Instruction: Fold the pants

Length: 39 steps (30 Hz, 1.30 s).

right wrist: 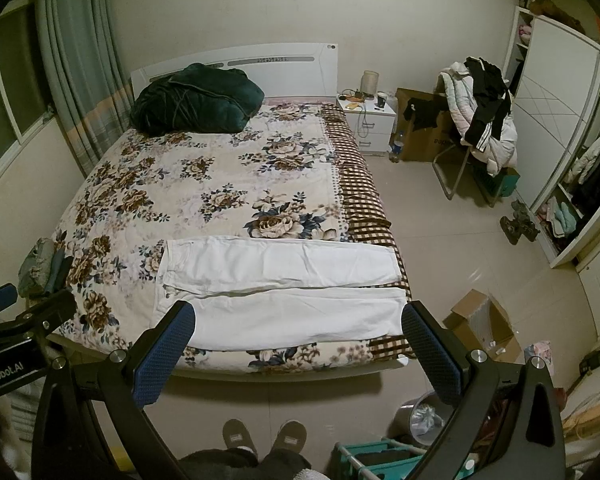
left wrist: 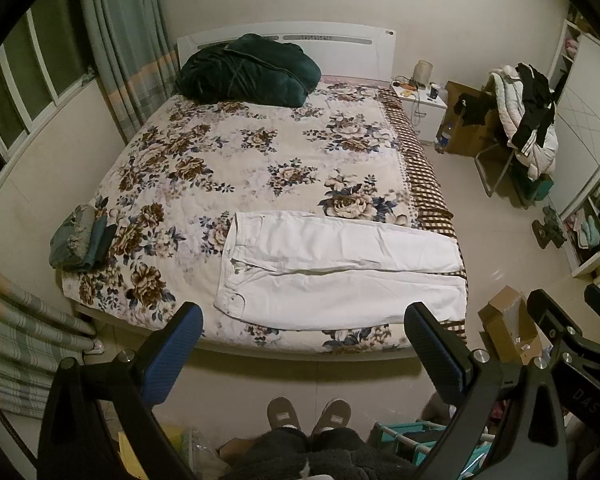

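Landmark: bed (left wrist: 188, 184). Nearest, short of its foot edge: left gripper (left wrist: 303, 354) and right gripper (right wrist: 299, 351), both with blue-padded fingers spread wide, nothing between them, held above the floor over the person's slippers (left wrist: 308, 414). White pants (left wrist: 340, 276) lie flat on the bed by the foot edge, waistband toward the window side, legs side by side toward the wardrobe side. Folded clothes stack (left wrist: 82, 242) at the bed's window-side corner. Dark green blanket (left wrist: 248, 70) heaped at the headboard. Nightstand (left wrist: 420, 106) beside the bed's head.
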Available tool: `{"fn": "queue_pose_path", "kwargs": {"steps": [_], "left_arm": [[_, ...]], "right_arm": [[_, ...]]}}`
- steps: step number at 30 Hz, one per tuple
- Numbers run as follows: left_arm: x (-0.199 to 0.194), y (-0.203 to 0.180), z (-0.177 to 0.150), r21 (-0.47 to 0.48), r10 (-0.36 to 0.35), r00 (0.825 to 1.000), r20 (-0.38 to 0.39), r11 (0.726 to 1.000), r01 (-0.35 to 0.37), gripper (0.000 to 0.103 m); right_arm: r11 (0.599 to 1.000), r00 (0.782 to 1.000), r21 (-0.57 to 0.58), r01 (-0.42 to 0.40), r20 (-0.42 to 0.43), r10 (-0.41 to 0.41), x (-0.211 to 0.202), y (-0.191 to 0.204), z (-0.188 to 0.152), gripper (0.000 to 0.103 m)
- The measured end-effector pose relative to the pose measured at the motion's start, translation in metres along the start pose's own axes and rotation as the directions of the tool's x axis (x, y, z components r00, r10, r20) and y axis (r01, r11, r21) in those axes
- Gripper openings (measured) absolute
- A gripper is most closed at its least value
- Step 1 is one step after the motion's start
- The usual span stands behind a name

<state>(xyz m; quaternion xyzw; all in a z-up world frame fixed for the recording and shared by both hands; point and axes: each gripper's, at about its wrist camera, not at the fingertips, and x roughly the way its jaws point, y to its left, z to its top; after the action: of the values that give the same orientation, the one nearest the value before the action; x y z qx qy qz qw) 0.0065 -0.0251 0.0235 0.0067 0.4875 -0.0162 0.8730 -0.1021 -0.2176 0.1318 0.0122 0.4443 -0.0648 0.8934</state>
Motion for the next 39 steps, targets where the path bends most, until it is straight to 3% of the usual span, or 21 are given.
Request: {"fn": "queue_pose_path", "kwargs": {"steps": [8, 13, 17, 21, 30, 34, 39], "left_arm": [[0.011, 0.000, 0.016, -0.021, 0.018, 1.000, -0.010, 1.000, -0.018, 0.103], [0.054, 0.004, 0.029, -0.079, 0.067, 0.998, -0.009, 0.995, -0.067, 0.103], [0.102, 0.007, 0.044, -0.117, 0.150, 0.989, -0.010, 0.982, -0.150, 0.103], [0.176, 0.012, 0.065, -0.120, 0.217, 0.973, -0.074, 0.967, -0.224, 0.103], [0.357, 0.019, 0.118, -0.098, 0.247, 0.937, -0.248, 0.956, -0.278, 0.103], [0.450, 0.021, 0.142, -0.083, 0.237, 0.912, -0.335, 0.957, -0.279, 0.103], [0.569, 0.033, 0.163, -0.125, 0.190, 0.853, -0.486, 0.951, -0.283, 0.103]], "right_arm": [[1.000, 0.999, -0.005, -0.019, -0.026, 0.019, 0.001, 0.010, 0.035, 0.103], [1.000, 0.999, 0.021, -0.002, -0.045, 0.003, 0.050, -0.011, 0.046, 0.103], [0.997, 0.996, 0.065, 0.032, -0.081, -0.026, 0.129, -0.037, 0.050, 0.103], [0.992, 0.990, 0.108, 0.068, -0.128, -0.054, 0.209, -0.064, 0.065, 0.103], [0.963, 0.956, 0.228, 0.142, -0.286, -0.073, 0.435, -0.101, 0.104, 0.103], [0.935, 0.924, 0.299, 0.190, -0.375, -0.068, 0.548, -0.111, 0.118, 0.103], [0.879, 0.876, 0.412, 0.241, -0.483, -0.013, 0.687, -0.121, 0.117, 0.103]]}}
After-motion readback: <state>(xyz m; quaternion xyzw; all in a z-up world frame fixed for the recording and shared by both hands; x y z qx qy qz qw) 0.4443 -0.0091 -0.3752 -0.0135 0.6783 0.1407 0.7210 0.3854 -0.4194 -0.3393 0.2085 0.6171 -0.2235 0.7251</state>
